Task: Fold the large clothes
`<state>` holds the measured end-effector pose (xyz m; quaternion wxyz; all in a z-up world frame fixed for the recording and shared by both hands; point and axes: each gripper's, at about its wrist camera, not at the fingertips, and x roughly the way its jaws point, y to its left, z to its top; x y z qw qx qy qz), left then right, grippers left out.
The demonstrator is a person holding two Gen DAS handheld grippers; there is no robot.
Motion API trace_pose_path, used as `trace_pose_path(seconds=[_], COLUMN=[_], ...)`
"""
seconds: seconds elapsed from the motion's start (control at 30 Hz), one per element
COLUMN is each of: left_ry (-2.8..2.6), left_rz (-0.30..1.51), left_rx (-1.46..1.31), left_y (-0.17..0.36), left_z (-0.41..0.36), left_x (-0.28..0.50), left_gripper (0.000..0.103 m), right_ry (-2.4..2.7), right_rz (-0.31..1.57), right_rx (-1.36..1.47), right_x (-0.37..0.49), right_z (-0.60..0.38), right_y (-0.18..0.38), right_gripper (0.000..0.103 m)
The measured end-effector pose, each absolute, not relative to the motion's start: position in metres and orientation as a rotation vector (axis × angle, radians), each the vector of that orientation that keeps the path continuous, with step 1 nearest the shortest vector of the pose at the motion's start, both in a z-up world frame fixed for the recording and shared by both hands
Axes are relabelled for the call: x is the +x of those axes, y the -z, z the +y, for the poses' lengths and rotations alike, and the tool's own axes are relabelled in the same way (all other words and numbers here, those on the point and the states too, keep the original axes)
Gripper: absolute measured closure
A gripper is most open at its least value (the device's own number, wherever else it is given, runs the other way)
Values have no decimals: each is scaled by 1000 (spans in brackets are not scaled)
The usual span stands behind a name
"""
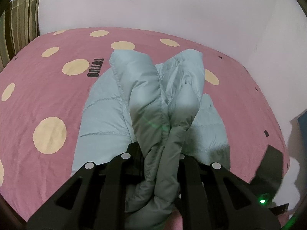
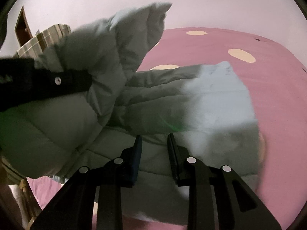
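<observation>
- gripping a bunched fold of the pale blue quilted puffer jacket [image 1: 159, 115], the left claw [image 1: 157, 153] lifts it.
- right claw [image 2: 154, 140] parted, empty, above the jacket.
- jacket lies on the pink dotted bed sheet [image 1: 48, 88]; white wall [image 1: 153, 3] behind.

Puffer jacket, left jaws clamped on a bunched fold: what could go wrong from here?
1. The left gripper pinches a thick, slippery bunch of the puffer jacket; part of it could slide out mid-lift.
2. The right gripper hovers open over the jacket body, so nothing pins it; pulling may drag the whole garment across the pink bedsheet.
3. The raised section may flop back unevenly.
</observation>
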<state>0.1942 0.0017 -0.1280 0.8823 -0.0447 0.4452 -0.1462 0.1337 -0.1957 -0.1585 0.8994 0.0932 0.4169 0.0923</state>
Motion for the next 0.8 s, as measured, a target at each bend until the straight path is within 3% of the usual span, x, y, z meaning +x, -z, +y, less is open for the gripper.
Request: trace_pose_path(seconds=[0.8], left_ry=[329], left_rz=[989], left_rx=[72], left_y=[199], left_z=[-79], left_x=[207], left_gripper=[90], right_ry=[27], right_rz=[841], right_rx=[335], right_x=[96], right_z=[-299], right_y=[153], right_gripper=[75])
